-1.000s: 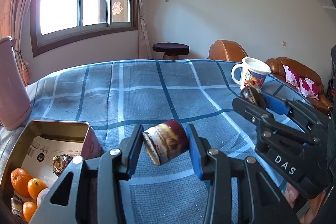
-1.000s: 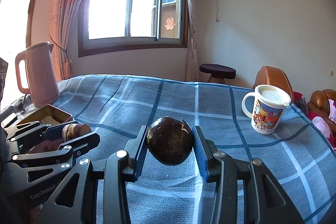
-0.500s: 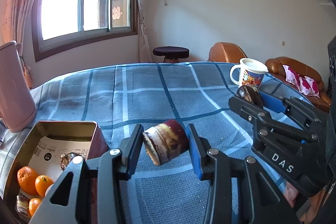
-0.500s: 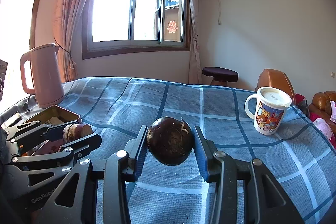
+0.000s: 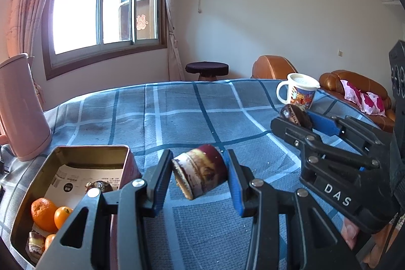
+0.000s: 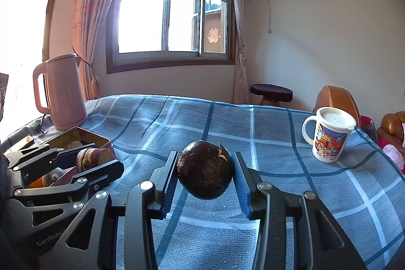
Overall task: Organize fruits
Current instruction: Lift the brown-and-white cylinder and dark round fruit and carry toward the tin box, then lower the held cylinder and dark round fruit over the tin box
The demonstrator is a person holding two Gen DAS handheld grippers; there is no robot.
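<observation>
My left gripper [image 5: 200,168] is shut on a cut piece of dark fruit [image 5: 202,176] with a pale cut face, held just above the blue checked cloth. An open tin box [image 5: 88,147] sits to its left with several oranges [image 5: 43,213] and other fruit pieces inside. My right gripper [image 6: 205,168] is shut on a round dark brown fruit [image 6: 205,177], also off the cloth. The right gripper [image 5: 296,115] shows at the right of the left wrist view. In the right wrist view the left gripper [image 6: 93,158] hangs beside the tin box [image 6: 86,132].
A pink kettle [image 6: 60,92] stands behind the tin at the left, its cord trailing on the cloth. A lidded printed mug [image 6: 331,136] stands at the far right. The blue checked cloth [image 5: 202,118] covers the table. A stool and brown sofas lie beyond.
The left gripper has shifted a little toward the tin, which now shows more fully in its view. Both grips are unchanged, and the right gripper has stayed about where it was.
</observation>
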